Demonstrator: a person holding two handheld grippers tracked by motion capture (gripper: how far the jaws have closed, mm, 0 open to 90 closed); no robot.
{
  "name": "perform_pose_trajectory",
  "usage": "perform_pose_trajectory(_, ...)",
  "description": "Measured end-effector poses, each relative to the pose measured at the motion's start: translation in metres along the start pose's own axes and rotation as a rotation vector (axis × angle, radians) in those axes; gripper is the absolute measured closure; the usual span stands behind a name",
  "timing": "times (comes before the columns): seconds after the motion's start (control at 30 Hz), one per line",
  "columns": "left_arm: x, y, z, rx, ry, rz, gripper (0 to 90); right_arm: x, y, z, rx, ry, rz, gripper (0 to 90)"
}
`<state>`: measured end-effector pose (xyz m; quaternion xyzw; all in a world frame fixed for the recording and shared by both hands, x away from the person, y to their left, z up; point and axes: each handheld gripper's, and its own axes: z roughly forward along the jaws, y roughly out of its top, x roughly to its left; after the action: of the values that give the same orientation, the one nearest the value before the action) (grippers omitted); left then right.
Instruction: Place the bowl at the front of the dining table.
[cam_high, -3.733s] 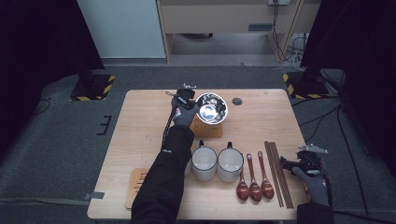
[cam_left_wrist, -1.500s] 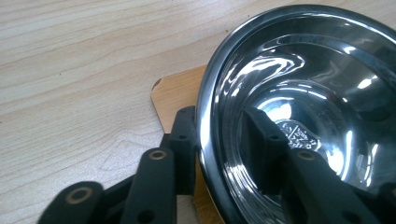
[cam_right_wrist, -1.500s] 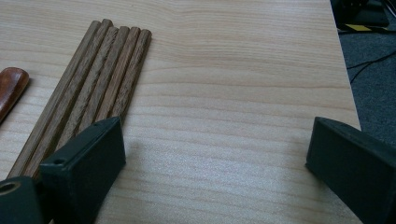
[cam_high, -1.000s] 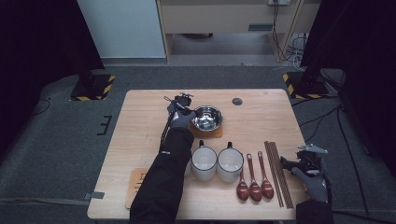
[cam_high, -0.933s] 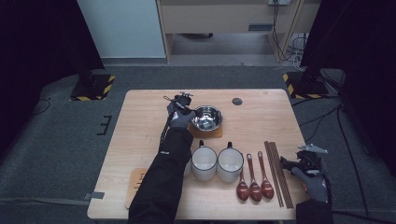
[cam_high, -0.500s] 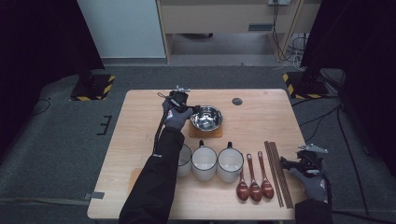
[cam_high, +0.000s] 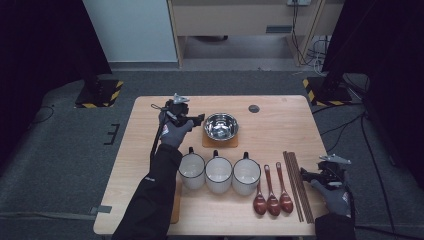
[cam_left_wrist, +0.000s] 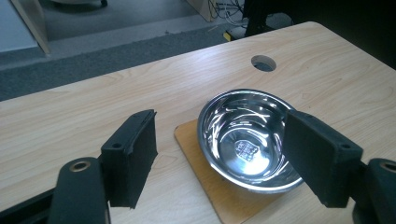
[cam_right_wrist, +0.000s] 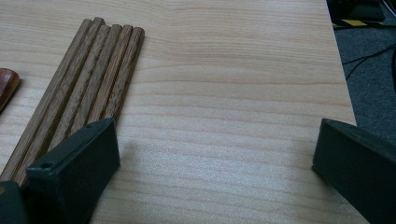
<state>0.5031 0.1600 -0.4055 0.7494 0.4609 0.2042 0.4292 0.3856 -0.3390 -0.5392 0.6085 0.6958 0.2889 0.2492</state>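
A shiny steel bowl (cam_high: 221, 125) stands upright on a square wooden coaster (cam_high: 220, 142) at the back middle of the table. My left gripper (cam_high: 197, 119) hovers just left of the bowl, apart from it. In the left gripper view the bowl (cam_left_wrist: 247, 140) and coaster (cam_left_wrist: 205, 186) lie beyond the left gripper (cam_left_wrist: 224, 140), whose jaws have just been opening, with nothing held between them. My right gripper (cam_high: 312, 175) rests open at the table's front right, beside a row of dark wooden chopsticks (cam_high: 297, 185). The right gripper (cam_right_wrist: 215, 154) spans bare tabletop, right of the chopsticks (cam_right_wrist: 88, 88).
Three white mugs (cam_high: 219, 172) stand in a row at the front middle, with three brown spoons (cam_high: 272, 197) to their right. A cable hole (cam_high: 254, 108) sits behind the bowl. A wooden board (cam_high: 175, 210) peeks from under my left forearm. The table's right edge (cam_right_wrist: 343, 70) runs close by.
My left gripper has let go of the bowl's rim, opened, and drawn back to the left and upward. The bowl stays on its coaster. The right gripper has not moved.
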Motion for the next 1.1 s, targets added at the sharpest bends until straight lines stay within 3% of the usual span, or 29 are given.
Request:
perform_pose_trajectory(0.3, 0.016, -0.025, -0.047, -0.057, 0.023, -0.014, 24.4, 0.0, 0.0, 0.0, -0.004, -0.004, 0.001, 1.2)
perform_pose_trajectory(0.53, 0.022, -0.054, -0.076, -0.102, 0.036, -0.023, 23.8, 0.0, 0.0, 0.0, -0.003, -0.003, 0.0, 1.3)
perform_pose_trajectory(0.7, 0.028, -0.08, -0.092, -0.104, 0.052, -0.021, 23.4, 0.0, 0.0, 0.0, -0.004, -0.004, 0.0, 1.3)
perform_pose_trajectory(0.9, 0.037, -0.108, -0.105, -0.094, 0.072, -0.044, 22.9, 0.0, 0.0, 0.0, -0.004, -0.004, -0.001, 1.6)
perform_pose_trajectory(1.1, 0.045, -0.135, -0.106, -0.066, 0.107, -0.056, 22.5, -0.001, 0.0, -0.001, -0.005, -0.003, 0.002, 1.9)
